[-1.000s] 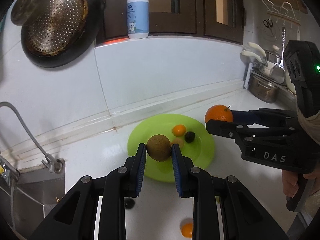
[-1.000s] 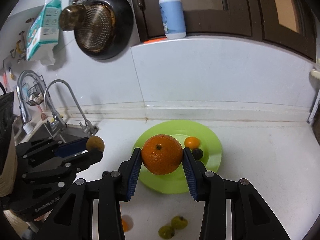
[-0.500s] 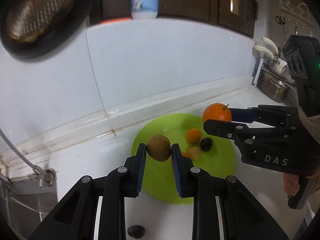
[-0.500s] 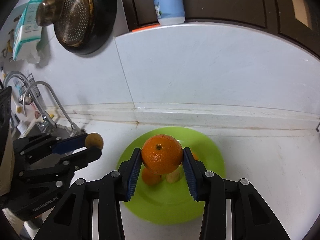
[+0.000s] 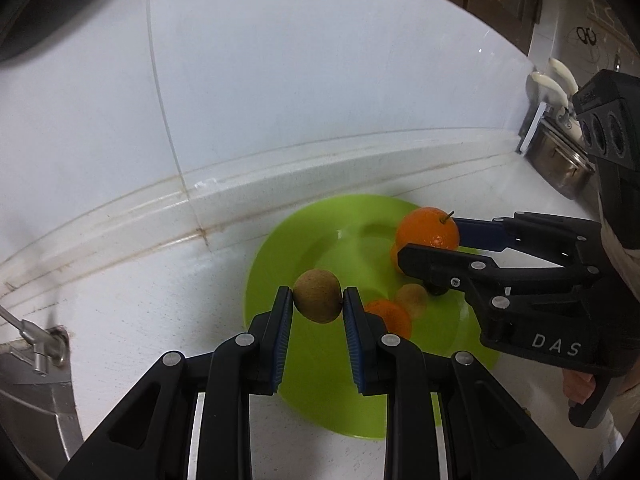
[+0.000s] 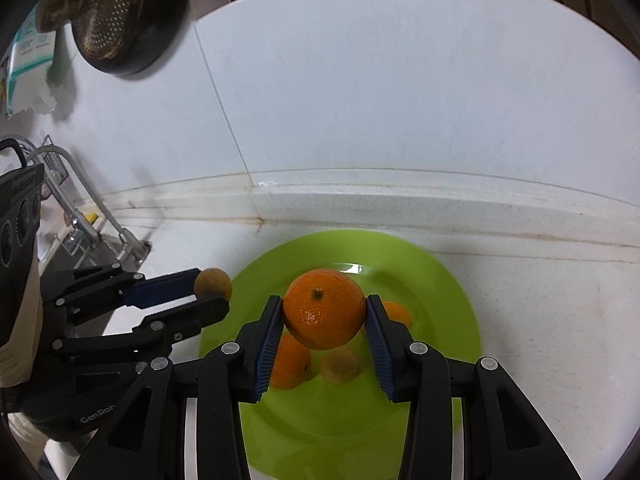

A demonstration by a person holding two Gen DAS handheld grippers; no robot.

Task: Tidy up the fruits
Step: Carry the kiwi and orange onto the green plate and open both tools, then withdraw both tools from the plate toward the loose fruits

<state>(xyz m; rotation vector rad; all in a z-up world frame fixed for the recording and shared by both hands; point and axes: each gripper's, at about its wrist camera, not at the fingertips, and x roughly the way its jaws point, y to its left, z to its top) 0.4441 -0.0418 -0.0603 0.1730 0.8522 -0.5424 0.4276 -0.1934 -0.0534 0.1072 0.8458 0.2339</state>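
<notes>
Both grippers have come down and forward since a second ago, so the lime-green plate [image 6: 460,320] now fills much more of each view and the soap bottle has slid out of the top of the frame. Over the plate's left part, the left gripper [image 5: 318,300] is clenched on a brown kiwi [image 5: 318,295], its blue pads pressing the fruit from both sides. Its partner, the right gripper [image 6: 324,316], is clamped on a large orange [image 6: 324,309] with the stem end facing the camera, held above the middle of the plate. On the plate beneath lie two smaller oranges [image 6: 290,362] and [image 6: 396,312], and a pale yellowish-brown fruit [image 6: 340,366]; a dark fruit [image 5: 438,290] is mostly hidden behind the right gripper's finger in the left wrist view. Under it all is a white countertop [image 5: 160,300], close to the tiled wall. Further left are a faucet [image 6: 100,208] and a hanging strainer [image 6: 112,4].
</notes>
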